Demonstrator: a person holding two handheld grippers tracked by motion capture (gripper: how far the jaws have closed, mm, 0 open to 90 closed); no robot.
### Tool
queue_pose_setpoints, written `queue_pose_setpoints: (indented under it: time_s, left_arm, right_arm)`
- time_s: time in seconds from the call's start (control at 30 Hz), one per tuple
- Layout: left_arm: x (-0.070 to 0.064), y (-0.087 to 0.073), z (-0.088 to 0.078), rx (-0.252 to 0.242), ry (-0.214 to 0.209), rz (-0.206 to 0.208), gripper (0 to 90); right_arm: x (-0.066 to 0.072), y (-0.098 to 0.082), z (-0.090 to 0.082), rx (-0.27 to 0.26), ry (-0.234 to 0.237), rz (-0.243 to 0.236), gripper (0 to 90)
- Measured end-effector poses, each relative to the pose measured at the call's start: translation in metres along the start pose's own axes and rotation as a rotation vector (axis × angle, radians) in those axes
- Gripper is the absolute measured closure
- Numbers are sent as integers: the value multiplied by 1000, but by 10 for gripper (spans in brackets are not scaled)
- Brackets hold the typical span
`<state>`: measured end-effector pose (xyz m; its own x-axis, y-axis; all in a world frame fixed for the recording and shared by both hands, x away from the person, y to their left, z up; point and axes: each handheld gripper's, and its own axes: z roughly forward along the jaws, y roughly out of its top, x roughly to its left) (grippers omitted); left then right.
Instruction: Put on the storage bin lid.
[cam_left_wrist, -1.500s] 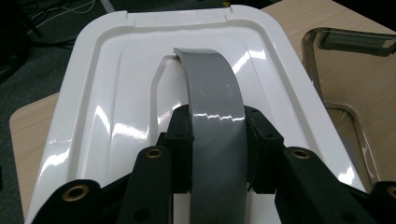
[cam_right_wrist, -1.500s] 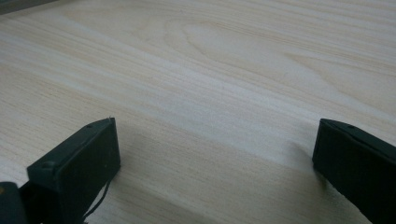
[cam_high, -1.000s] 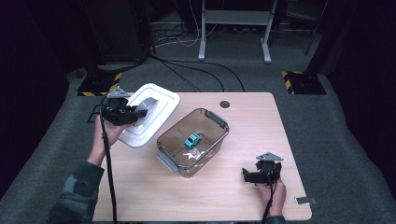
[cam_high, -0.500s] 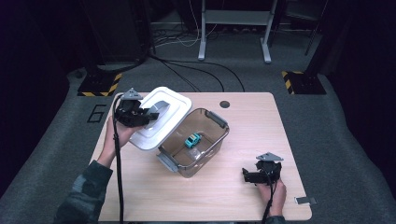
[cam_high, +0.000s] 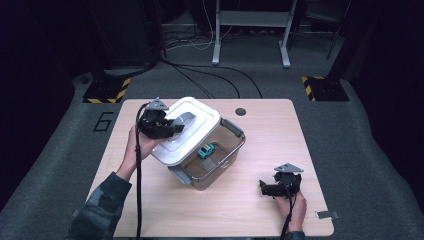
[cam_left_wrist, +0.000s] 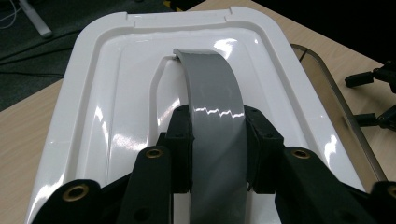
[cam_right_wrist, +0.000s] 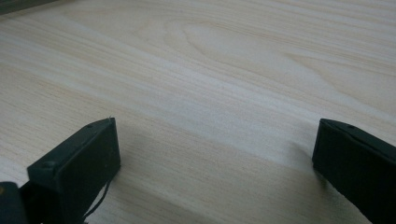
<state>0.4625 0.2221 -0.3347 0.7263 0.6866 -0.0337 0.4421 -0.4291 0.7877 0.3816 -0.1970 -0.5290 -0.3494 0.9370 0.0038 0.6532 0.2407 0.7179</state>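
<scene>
While the left tool stays clamped on the lid's grey handle, half over the box, a skewed descent could catch the rim — or pinch the toy car. Right tool rests on the bench, jaws apart.

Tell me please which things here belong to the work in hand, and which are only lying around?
Part of the work:
- white lid, held by its grey handle in the left gripper
- clear container
- small teal toy car inside the container

Only lying around:
- right gripper, open, resting on the table
- cables on the floor
</scene>
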Motion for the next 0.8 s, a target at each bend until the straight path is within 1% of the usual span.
queue_pose_setpoints:
  time_s: [0.1,0.23,0.27,0.3,0.37,0.4,0.47,0.63,0.7,0.77,0.8]
  left_arm:
    - [-5,0,6,1,-9,-2,670]
    - [-11,1,11,7,-24,9,670]
    - [-12,1,12,9,-25,18,671]
    - [-14,1,13,8,-30,12,670]
    - [-16,1,15,13,-36,22,670]
    - [-17,1,16,14,-36,17,670]
    - [-19,1,19,19,-45,23,670]
    - [-24,0,25,25,-47,21,671]
    - [-26,0,28,32,-56,20,670]
    - [-29,0,30,37,-56,27,671]
    - [-30,0,32,36,-64,28,670]
  right_arm:
    - [0,0,0,-1,-1,2,1]
    - [0,0,0,0,0,1,1]
    - [0,0,0,0,0,0,1]
    - [0,0,0,-1,0,1,1]
    - [0,0,0,0,0,0,1]
    - [0,0,0,-1,0,1,1]
    - [0,0,0,-1,0,1,1]
    - [0,0,0,-1,-1,1,1]
    - [0,0,0,0,-1,1,1]
    - [0,0,0,1,-1,-3,1]
    - [0,0,0,1,-1,-3,1]
